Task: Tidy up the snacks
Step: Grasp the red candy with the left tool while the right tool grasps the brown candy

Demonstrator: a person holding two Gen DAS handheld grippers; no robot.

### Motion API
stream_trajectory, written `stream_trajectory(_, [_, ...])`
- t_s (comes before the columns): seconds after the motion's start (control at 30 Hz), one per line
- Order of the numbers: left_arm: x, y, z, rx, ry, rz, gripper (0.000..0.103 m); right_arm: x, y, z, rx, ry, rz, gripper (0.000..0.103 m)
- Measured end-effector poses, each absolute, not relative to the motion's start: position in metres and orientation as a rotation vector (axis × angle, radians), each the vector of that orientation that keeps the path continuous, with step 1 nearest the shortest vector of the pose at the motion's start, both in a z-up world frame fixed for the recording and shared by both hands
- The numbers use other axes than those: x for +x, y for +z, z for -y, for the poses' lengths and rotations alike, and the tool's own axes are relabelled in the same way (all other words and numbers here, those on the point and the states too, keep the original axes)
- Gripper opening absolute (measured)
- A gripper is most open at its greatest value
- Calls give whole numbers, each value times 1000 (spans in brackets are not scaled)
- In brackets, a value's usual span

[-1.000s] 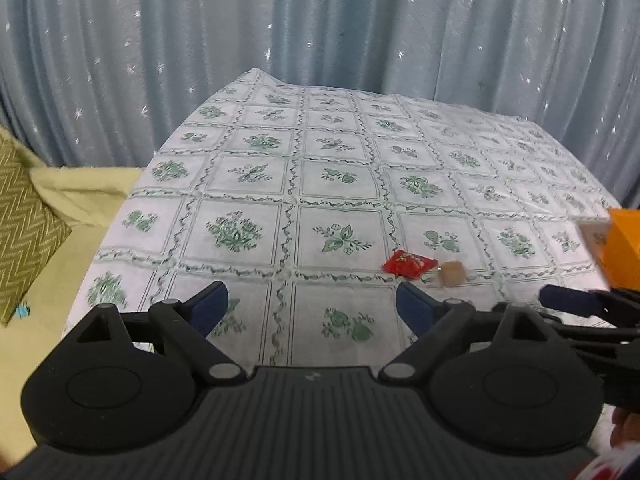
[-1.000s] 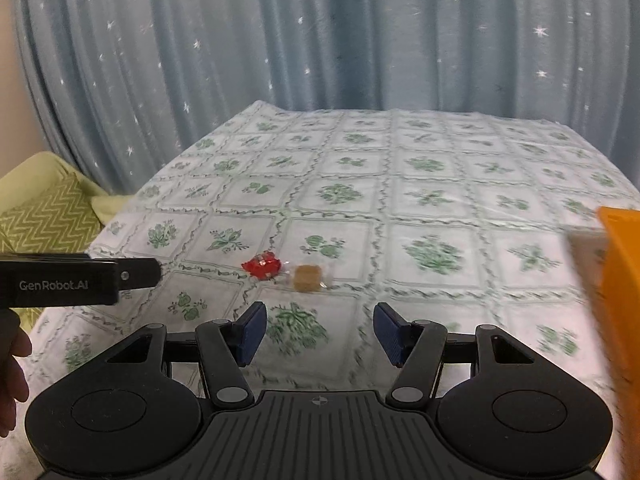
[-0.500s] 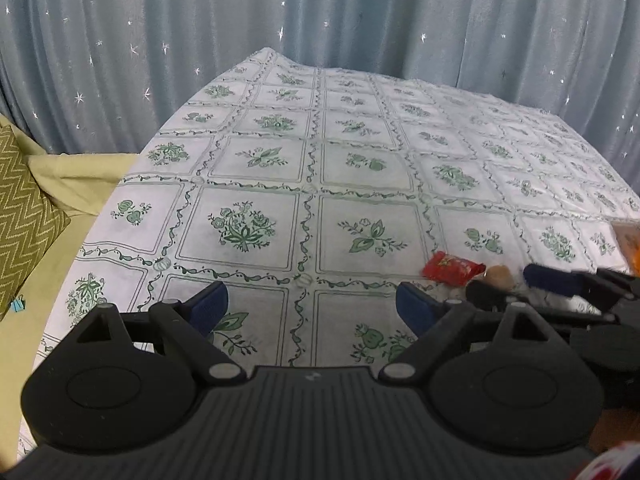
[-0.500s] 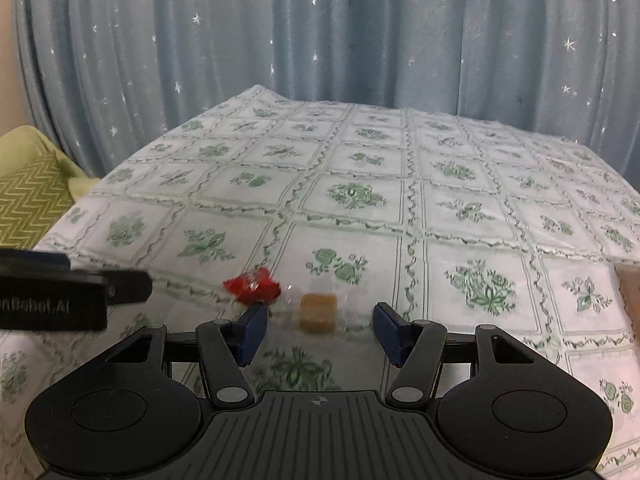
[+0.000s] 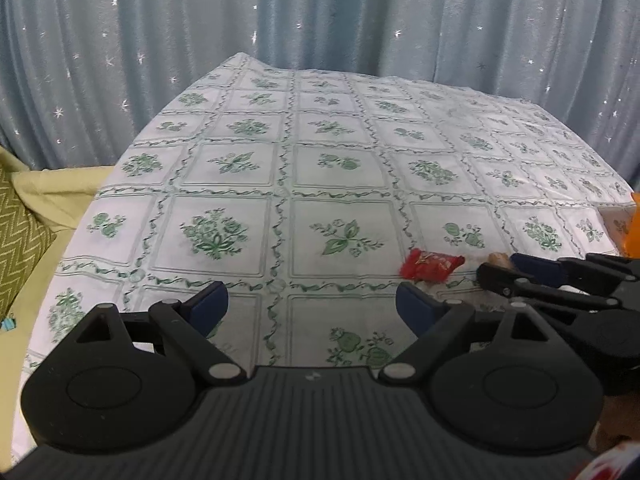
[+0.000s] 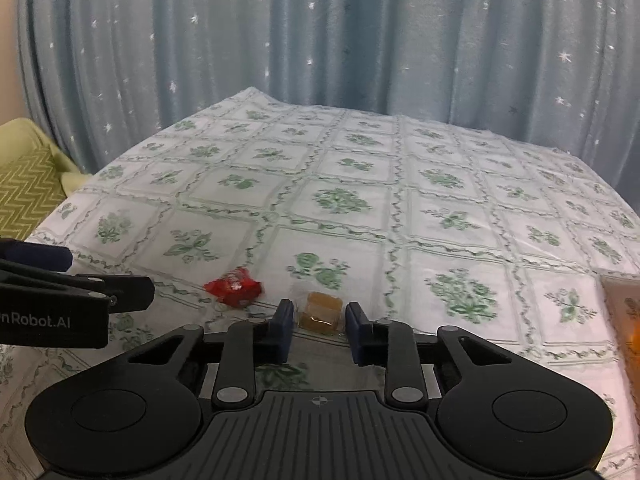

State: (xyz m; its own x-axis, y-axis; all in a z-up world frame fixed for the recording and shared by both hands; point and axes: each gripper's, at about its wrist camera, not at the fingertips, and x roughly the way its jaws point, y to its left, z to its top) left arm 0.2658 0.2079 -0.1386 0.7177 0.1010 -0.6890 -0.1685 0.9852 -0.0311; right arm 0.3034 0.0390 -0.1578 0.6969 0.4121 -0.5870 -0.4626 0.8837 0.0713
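Note:
A brown candy cube (image 6: 322, 312) in a clear wrapper lies on the floral tablecloth (image 6: 440, 184) between the blue pads of my right gripper (image 6: 320, 320). Its jaws are closing on the cube, and the pads meet the wrapper's sides. A red wrapped candy (image 6: 234, 286) lies just left of it. In the left wrist view the red candy (image 5: 430, 266) sits just beyond and right of my left gripper (image 5: 312, 306), which is open with nothing between its fingers. There the right gripper (image 5: 516, 270) reaches in from the right and mostly hides the brown candy (image 5: 498, 258).
An orange box (image 6: 624, 320) stands at the table's right edge. A green zigzag cushion (image 5: 20, 240) lies on a yellow seat left of the table. Blue star-print curtains (image 6: 320, 40) hang behind. The tablecloth beyond the candies is bare.
The right gripper moved forward and down until the brown candy sat between its fingers, then its jaws narrowed around it. The left gripper came a little lower and nearer the red candy.

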Motion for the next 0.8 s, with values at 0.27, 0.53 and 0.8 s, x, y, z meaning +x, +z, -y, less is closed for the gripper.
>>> stream_trajectory(0.27, [283,-141,-191,-114,51,-723,86,303,-149,6,-28,406,-647,29])
stream_trajectory(0.53, [304,-153,-169,-48,-80,-720,58,297,-147,34,-8,373,-666,28])
stream_trajectory(0.8, [308,-157,-157,-17,-82,-714,32,296,-146,35,-5,373,-669,28])
